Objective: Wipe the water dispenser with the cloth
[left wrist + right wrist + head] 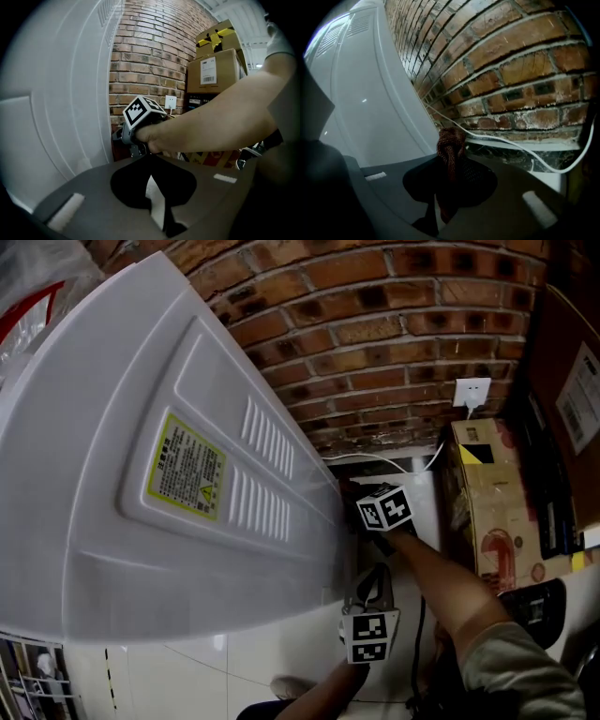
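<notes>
Since the cloth (pixel 450 149) is a soft, light, reddish-brown knit, I list it as limp and prone to bunching. It is best pinched at a gathered fold, as the right gripper (pixel 440 213) has it now, fingers closed on it at lower centre of that view.

Water dispenser (pixel 141 427) — white, smooth, probably slippery plastic, filling the left of the head view.

Left gripper (pixel 157 206) — fingers together, nothing between.

Hard to make out: the cloth in the head view, lost in shadow at the dispenser's edge. The dispenser's front shows in no view.
</notes>
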